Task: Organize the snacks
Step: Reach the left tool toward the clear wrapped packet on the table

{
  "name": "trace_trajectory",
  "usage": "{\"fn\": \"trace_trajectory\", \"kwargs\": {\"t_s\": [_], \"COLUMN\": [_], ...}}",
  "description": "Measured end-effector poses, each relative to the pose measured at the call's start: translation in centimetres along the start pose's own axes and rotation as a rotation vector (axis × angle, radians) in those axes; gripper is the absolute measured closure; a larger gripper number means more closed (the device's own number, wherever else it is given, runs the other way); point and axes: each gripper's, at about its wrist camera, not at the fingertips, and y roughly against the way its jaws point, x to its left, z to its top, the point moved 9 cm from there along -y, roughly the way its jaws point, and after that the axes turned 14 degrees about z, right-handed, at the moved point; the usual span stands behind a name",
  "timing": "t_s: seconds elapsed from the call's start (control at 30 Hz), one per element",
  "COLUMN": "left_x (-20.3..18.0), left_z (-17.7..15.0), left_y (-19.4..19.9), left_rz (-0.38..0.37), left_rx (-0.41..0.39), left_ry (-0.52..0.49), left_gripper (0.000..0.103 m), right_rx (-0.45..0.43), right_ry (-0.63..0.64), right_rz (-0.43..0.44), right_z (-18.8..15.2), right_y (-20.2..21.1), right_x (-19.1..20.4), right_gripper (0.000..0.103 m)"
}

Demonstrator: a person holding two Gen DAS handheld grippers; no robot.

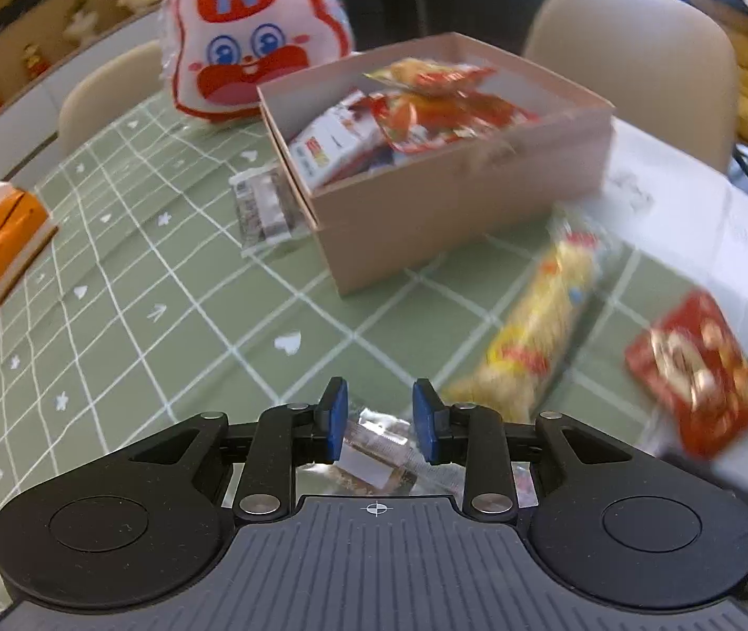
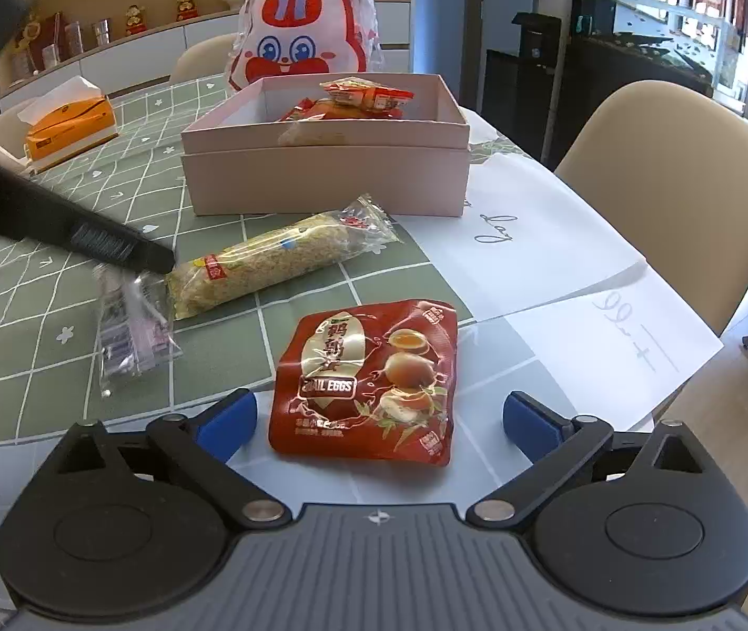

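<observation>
While the box (image 2: 321,179) sits behind, a long packet (image 2: 274,257) lies beside red quail eggs (image 2: 369,384).

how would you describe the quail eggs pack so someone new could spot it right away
Start at the pink box on the green checked tablecloth, then come toward the right gripper. Past the long yellow-beige snack roll lies a flat pouch, the only red one outside the box, printed QUAIL EGGS.

Open tablecloth (image 1: 174,315) left of box (image 1: 458,200) (snacks crowding its right).
</observation>
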Motion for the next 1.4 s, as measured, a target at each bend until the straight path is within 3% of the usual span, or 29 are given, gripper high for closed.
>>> {"fn": "trace_trajectory", "kwargs": {"t_s": [0.2, 0.27, 0.43, 0.5, 0.67, 0.8, 1.0, 1.13, 1.23, 1.33, 1.4], "left_x": [2.5, 4.5, 8.7, 8.9, 6.1, 3.3, 1.4, 2.2, 3.8, 5.1, 5.1], "left_z": [-1.8, -2.1, -3.3, -3.5, -2.8, -1.1, -1.2, -2.5, -3.5, -4.4, -4.7], "left_y": [1.5, 1.9, 2.2, 2.1, 0.7, 0.3, 1.0, 2.5, 2.8, 2.5, 2.0], "left_rz": [0.013, 0.002, -0.142, -0.143, -0.198, -0.19, -0.12, -0.047, -0.024, -0.168, -0.218], "left_rx": [0.014, 0.038, 0.147, 0.178, 0.243, 0.175, 0.11, 0.063, 0.088, 0.177, 0.219], "left_ry": [0.038, 0.148, 0.548, 0.591, 0.556, 0.42, 0.224, 0.132, 0.173, 0.416, 0.492], "left_gripper": [0.07, 0.07, 0.071, 0.071, 0.071, 0.071, 0.07, 0.07, 0.07, 0.07, 0.07], "right_rx": [-0.017, -0.019, -0.02, -0.021, -0.029, -0.033, -0.038, -0.028, -0.021, -0.02, -0.019], "right_ry": [0.003, 0.004, 0.008, 0.009, 0.015, 0.019, 0.023, 0.021, 0.021, 0.022, 0.023], "right_rz": [0.0, 0.0, 0.003, 0.005, 0.009, 0.012, 0.019, 0.023, 0.025, 0.027, 0.029], "right_z": [-0.1, -0.2, -0.2, -0.2, -0.4, -0.4, -0.6, -0.6, -0.5, -0.6, -0.6], "right_y": [0.1, 0.1, 0.1, 0.2, 0.3, 0.4, 0.7, 0.6, 0.6, 0.6, 0.6], "right_x": [0.0, 0.0, -0.1, 0.0, 0.0, 0.1, 0.1, 0.1, 0.0, 0.0, 0.0], "right_gripper": [0.001, 0.001, 0.001, 0.001, 0.001, 0.001, 0.0, 0.0, 0.0, 0.0, 0.0]}}
